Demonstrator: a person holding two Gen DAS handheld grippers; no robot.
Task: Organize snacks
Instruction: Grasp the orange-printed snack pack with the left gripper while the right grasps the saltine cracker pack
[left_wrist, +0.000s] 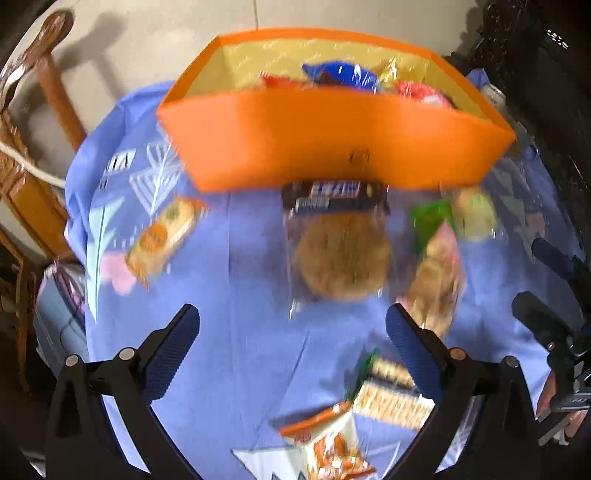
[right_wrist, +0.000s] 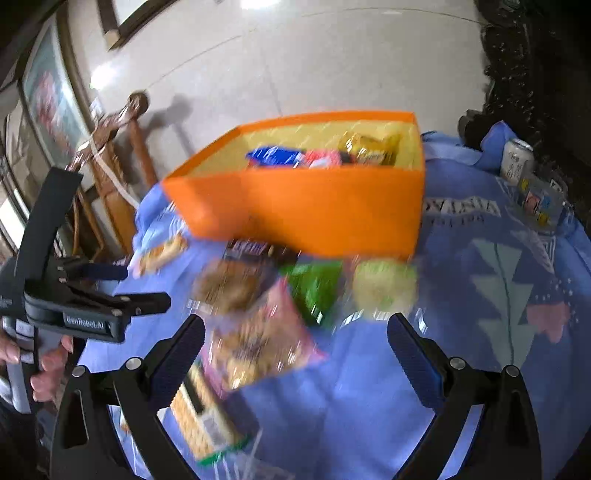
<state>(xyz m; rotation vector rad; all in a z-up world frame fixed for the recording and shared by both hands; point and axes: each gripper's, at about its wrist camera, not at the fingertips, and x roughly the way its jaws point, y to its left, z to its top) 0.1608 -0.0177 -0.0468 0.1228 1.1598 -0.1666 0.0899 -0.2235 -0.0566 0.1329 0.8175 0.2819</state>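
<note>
An orange box (left_wrist: 332, 140) with a yellow inside stands at the far side of the blue cloth and holds several wrapped snacks (left_wrist: 343, 75); it also shows in the right wrist view (right_wrist: 325, 206). Loose snacks lie in front of it: a dark chocolate bar (left_wrist: 334, 197), a round brown cookie in clear wrap (left_wrist: 343, 254), a pink cookie bag (left_wrist: 437, 273), a green pack (right_wrist: 314, 288) and a pale round cake (right_wrist: 382, 286). My left gripper (left_wrist: 293, 332) is open and empty above the cloth, short of the cookie. My right gripper (right_wrist: 295, 339) is open and empty over the pink bag (right_wrist: 258, 339).
An orange cracker pack (left_wrist: 162, 236) lies at left. A cracker box (left_wrist: 391, 398) and an orange-white bag (left_wrist: 328, 446) lie near me. A can (right_wrist: 517, 160) and a small clear box (right_wrist: 541, 203) stand at far right. A wooden chair (left_wrist: 55, 74) is beyond the table's left edge.
</note>
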